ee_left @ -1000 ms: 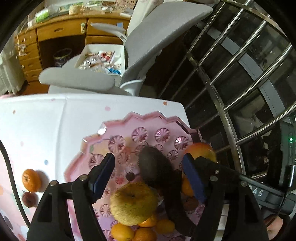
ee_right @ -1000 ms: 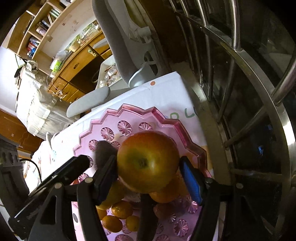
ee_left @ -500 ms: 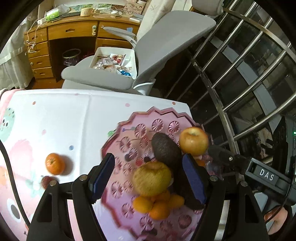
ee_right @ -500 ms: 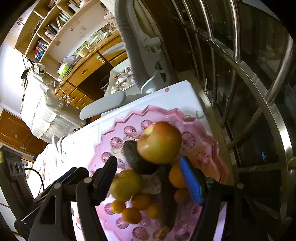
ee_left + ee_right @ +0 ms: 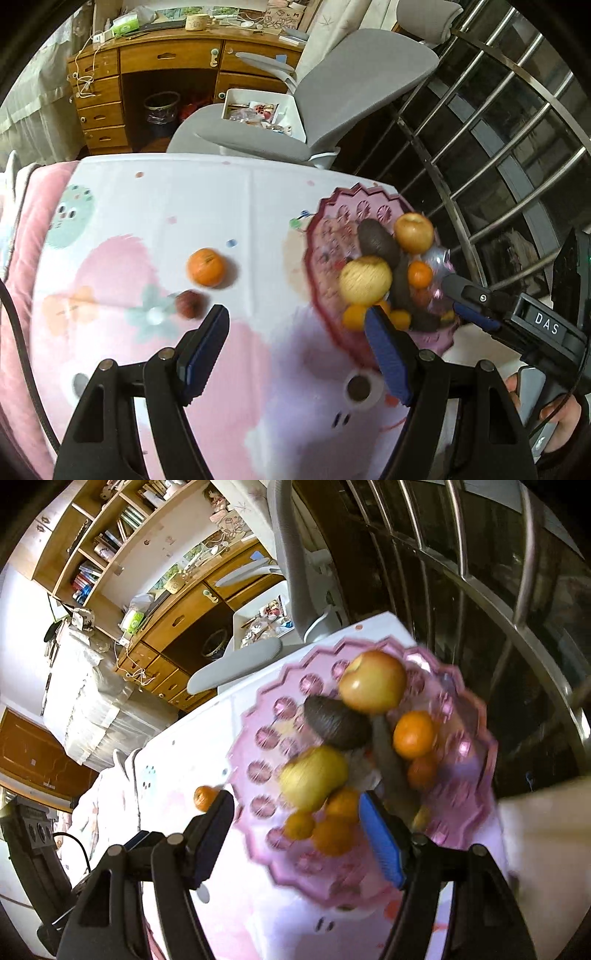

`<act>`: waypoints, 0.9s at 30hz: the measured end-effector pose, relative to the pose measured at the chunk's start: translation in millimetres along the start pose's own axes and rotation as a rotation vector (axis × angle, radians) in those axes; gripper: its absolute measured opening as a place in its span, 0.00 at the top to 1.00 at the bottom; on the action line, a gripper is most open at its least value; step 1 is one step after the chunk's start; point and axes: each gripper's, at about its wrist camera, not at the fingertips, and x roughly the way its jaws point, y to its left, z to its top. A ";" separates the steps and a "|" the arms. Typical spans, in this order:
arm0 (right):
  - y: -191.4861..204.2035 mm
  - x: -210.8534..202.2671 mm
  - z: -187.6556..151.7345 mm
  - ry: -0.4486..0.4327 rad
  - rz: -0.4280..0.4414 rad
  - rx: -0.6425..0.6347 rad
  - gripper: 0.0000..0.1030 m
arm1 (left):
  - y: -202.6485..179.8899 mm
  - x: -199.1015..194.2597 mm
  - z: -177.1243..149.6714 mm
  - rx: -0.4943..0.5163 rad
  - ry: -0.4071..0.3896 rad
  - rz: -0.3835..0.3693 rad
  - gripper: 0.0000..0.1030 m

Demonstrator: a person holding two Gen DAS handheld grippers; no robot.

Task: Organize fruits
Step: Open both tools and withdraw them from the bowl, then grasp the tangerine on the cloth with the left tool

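A pink scalloped plate on the patterned cloth holds a red-yellow apple, a dark avocado, a yellow round fruit and several small oranges. A loose orange and a small dark red fruit lie on the cloth left of the plate. My left gripper hangs open and empty over the cloth between them and the plate. My right gripper is open and empty above the plate's near side.
A grey office chair with a white box on its seat stands behind the table's far edge. A wooden desk lies beyond. Metal railing runs along the right. A hand grips the right tool.
Both grippers have pulled back and upward from the plate. The apple, earlier between the right jaws, now lies on the plate clear of them. The left view has slid left over the cloth.
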 end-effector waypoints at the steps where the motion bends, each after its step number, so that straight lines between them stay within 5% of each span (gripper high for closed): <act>1: 5.4 -1.6 -7.8 -0.004 0.001 0.006 0.32 | 5.5 -6.5 -2.8 0.009 0.002 0.003 0.28; 16: 78.7 -24.5 -97.4 -0.089 -0.043 0.047 0.32 | 83.2 -81.8 -11.0 0.137 0.051 0.010 0.28; 27: 122.3 -16.4 -125.2 -0.176 -0.055 -0.188 0.32 | 107.7 -95.2 8.9 0.286 0.119 0.011 0.27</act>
